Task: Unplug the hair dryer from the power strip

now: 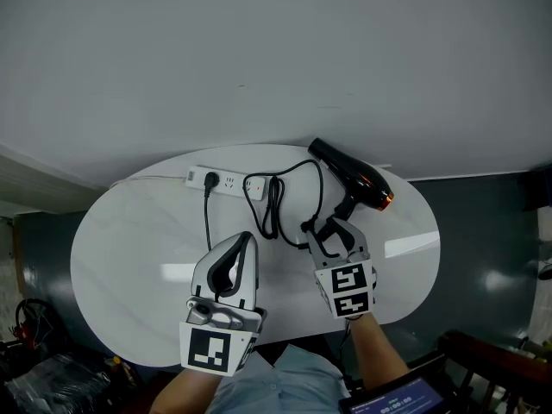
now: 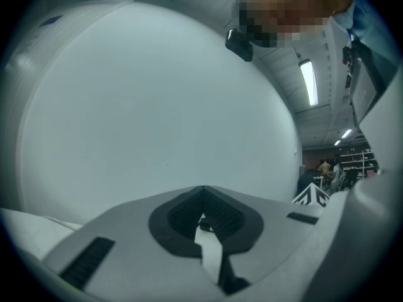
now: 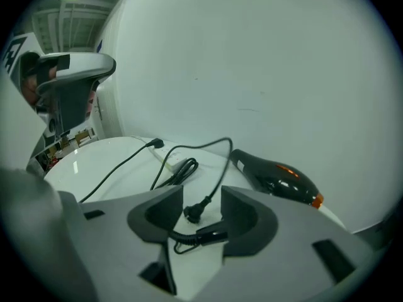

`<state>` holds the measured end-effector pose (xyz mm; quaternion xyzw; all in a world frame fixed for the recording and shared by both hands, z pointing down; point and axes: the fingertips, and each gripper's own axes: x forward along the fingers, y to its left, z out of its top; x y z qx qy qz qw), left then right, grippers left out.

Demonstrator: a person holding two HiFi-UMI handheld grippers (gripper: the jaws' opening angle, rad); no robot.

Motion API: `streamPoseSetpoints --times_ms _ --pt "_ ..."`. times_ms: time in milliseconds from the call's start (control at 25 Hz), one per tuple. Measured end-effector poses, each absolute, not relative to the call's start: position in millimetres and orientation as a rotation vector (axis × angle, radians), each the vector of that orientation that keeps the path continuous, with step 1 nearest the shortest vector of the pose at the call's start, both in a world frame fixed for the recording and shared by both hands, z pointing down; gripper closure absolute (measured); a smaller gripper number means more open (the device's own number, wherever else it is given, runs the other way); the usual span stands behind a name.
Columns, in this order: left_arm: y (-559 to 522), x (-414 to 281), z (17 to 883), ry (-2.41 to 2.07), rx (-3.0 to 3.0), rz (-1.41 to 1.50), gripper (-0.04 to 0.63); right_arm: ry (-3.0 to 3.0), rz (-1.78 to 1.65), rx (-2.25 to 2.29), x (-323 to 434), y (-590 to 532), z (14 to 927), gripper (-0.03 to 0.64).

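Observation:
The black hair dryer with an orange tip lies at the far right of the white oval table. Its cord bundle rests near the white power strip. The dryer's plug lies loose on the table, out of the strip. My right gripper stands open around that plug, pads not touching it. My left gripper is raised above the table's front, shut on nothing and pointing at the wall.
Another black plug sits in the strip's left end, its cord running to the table's front edge. A white wall stands close behind the table. Dark floor and clutter surround it.

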<state>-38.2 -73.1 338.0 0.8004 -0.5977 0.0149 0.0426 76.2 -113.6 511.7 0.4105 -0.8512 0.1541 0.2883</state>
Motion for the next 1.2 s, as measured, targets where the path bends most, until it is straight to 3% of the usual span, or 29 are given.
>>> streamPoseSetpoints --times_ms 280,600,960,1200 --pt "-63 -32 311 -1.825 2.425 -0.051 0.597 -2.381 0.297 1.202 77 -119 445 0.423" --pt "-47 -55 238 -2.0 2.581 -0.149 0.597 -2.679 0.04 1.247 36 -98 309 0.431" --pt "-20 -93 199 -2.221 2.538 -0.181 0.597 -2.944 -0.183 1.191 -9 -47 227 0.59" --pt "-10 -97 205 -2.223 2.517 -0.189 0.597 -2.981 -0.221 1.182 -20 -35 226 0.614"
